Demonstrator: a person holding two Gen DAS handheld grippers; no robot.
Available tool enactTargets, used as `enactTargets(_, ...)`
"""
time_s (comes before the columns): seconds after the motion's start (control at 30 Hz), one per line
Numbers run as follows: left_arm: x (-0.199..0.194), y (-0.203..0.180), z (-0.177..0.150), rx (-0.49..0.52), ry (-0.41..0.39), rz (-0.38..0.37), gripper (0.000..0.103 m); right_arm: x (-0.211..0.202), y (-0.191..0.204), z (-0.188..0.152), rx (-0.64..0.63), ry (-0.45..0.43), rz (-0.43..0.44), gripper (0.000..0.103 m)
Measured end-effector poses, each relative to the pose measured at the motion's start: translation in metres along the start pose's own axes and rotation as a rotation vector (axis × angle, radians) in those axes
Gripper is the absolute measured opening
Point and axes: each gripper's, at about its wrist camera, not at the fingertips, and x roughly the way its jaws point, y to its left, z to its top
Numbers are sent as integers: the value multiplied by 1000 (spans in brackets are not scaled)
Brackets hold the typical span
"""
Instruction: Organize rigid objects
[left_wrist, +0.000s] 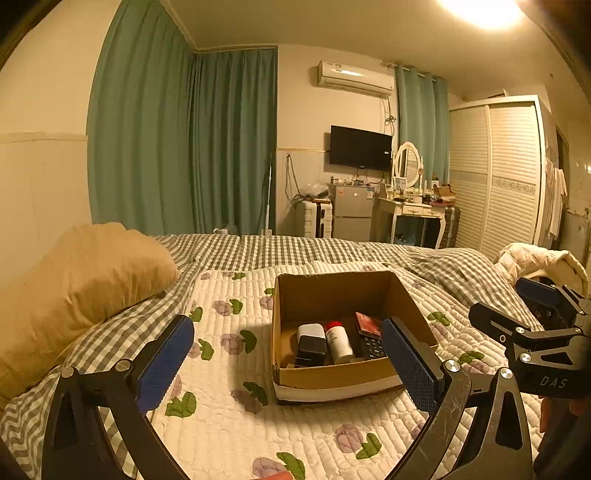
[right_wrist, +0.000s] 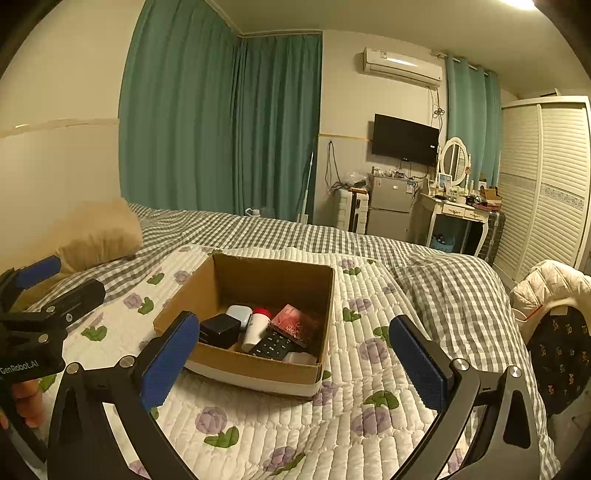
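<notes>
- The cardboard box (right_wrist: 258, 325) sits on the flowered quilt (right_wrist: 369, 369) on the bed, and the rigid things are already in it: a black block (right_wrist: 220, 329), a white case (right_wrist: 239, 314), a red-capped white bottle (right_wrist: 256, 326), a dark remote (right_wrist: 273, 345) and a red packet (right_wrist: 295, 319), all crowded toward the near wall.
- My left claw (left_wrist: 288, 365) has its pads wide apart and empty; so does my right claw (right_wrist: 293, 360). Both hang in front of the box, short of it.
- The quilt is soft, so I judge that pushing down on the box rim would tip it and slide everything into one corner.
- The bottle leans between its neighbours; reaching past it could roll it onto the remote.
- The red packet rests partly on the remote, so lifting either one may drag the other along.
- My claws are close together here; swinging both in at once risks them knocking together or catching the near wall.
</notes>
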Motion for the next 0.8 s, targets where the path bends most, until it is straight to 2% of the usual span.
enactTargets(0.8, 1, 5, -2, -9, 10, 4, 103, 6, 5, -5, 5, 21, -1, 103)
